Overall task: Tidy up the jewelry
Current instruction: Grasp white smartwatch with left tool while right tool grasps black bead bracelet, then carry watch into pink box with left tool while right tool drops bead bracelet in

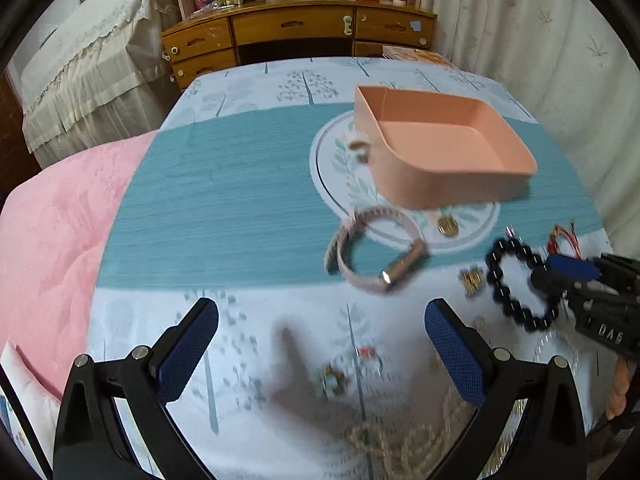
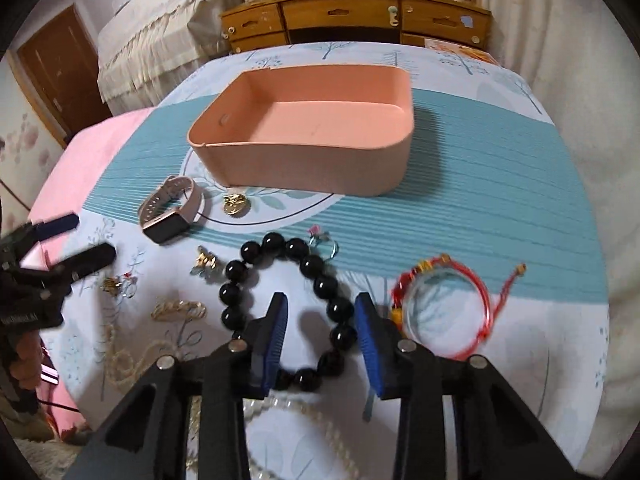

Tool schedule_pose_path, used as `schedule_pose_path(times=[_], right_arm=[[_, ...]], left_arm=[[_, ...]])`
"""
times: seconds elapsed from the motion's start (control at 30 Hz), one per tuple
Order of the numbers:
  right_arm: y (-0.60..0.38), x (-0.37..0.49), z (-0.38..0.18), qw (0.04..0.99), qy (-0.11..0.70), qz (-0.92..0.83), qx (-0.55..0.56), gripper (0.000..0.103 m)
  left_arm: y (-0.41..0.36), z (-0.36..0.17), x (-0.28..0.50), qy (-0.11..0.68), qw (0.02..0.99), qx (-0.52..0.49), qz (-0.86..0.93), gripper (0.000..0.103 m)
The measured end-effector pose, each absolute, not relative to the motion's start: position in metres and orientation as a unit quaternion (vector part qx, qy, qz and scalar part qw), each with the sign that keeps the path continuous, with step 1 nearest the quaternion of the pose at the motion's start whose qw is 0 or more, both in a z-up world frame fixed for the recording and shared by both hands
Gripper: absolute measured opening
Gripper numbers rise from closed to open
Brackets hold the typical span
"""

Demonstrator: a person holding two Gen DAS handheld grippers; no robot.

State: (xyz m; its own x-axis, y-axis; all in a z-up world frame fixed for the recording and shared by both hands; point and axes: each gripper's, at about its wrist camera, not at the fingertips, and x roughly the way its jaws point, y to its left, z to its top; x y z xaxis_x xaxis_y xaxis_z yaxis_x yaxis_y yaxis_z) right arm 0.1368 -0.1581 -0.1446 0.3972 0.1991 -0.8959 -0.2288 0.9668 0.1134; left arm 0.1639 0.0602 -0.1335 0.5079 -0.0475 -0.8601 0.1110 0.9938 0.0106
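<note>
Jewelry lies scattered on a tree-print bedspread in front of an empty peach box (image 1: 440, 148) (image 2: 304, 136). My right gripper (image 2: 321, 300) (image 1: 556, 276) points down over the black bead bracelet (image 2: 280, 280) (image 1: 516, 280). Its blue pads (image 2: 372, 344) straddle the bracelet's right-hand beads with a gap still showing, so it is open. My left gripper (image 1: 322, 306) (image 2: 86, 240) hangs wide open above a small blurred brooch (image 1: 334, 382) and holds nothing. A pink-strapped watch (image 1: 376, 256) (image 2: 170, 210) lies just beyond it.
A red string bracelet (image 2: 440, 308), gold pendant (image 2: 236, 204), flower ring (image 2: 322, 240), gold chain (image 2: 180, 310) and pearl strand (image 2: 280, 412) lie around. A pink blanket (image 1: 60, 248) covers the left side. A wooden dresser (image 1: 296, 28) stands beyond the bed.
</note>
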Motion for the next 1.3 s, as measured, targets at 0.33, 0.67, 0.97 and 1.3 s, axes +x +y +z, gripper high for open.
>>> schedule_pose_path(times=[0.33,0.67,0.97,1.3], right_arm=[[-0.153,0.136,-0.149,0.839,0.527,0.131,-0.042,0.028],[-0.149,0.136,-0.149,0.839,0.526,0.126,-0.055,0.022],[-0.149,0.132,-0.142,0.838,0.526,0.145,-0.02,0.015],[-0.155,0.133,-0.072,0.878,0.45,0.16,0.001,0.015]], left_arm=[[0.058,-0.14,0.216,0.505,0.862,0.031,-0.029,0.076],[0.038,-0.168,0.231,0.548,0.833,0.042,-0.057,0.025],[0.036,-0.158,0.212,0.538,0.841,0.025,-0.06,0.005],[0.031,-0.087,0.188,0.466,0.881,0.008,-0.077,0.005]])
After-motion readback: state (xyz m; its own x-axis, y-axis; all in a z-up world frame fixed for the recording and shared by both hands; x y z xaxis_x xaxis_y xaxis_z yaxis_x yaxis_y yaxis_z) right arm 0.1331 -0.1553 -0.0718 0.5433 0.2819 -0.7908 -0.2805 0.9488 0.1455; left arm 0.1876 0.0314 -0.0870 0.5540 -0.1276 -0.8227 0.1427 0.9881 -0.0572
